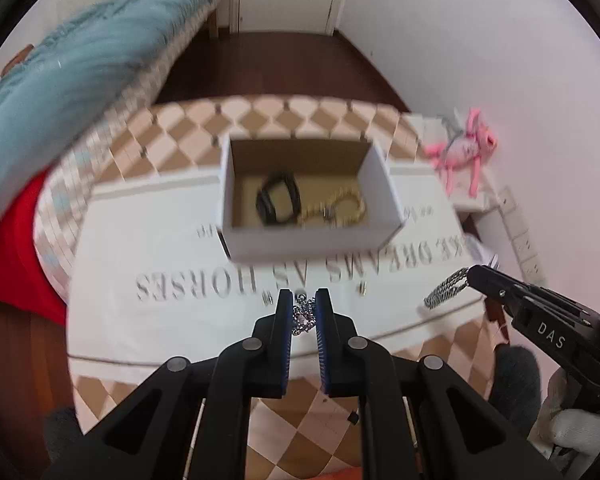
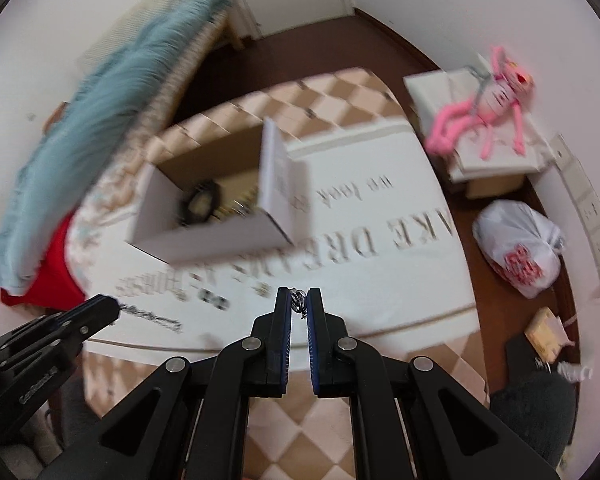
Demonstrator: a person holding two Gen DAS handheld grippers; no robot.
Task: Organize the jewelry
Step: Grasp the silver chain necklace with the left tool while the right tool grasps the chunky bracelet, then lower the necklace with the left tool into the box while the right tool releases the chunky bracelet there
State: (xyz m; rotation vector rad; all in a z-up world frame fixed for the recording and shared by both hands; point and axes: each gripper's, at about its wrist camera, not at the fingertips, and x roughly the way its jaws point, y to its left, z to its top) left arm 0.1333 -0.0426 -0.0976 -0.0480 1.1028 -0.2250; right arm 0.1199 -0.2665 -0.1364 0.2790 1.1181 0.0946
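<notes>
Held over the cloth (image 1: 148, 240) just short of the box (image 1: 312, 236), ready for dropping in: left gripper (image 1: 304, 312) and right gripper (image 2: 299, 306), both clamped on silver chains (image 1: 303, 316).

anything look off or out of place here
A few small metal bits lie loose on the white cloth, outside the box that already holds a black band and a gold chain. Each gripper, left and right, holds a silver chain. Nothing looks spilled or damaged.
</notes>
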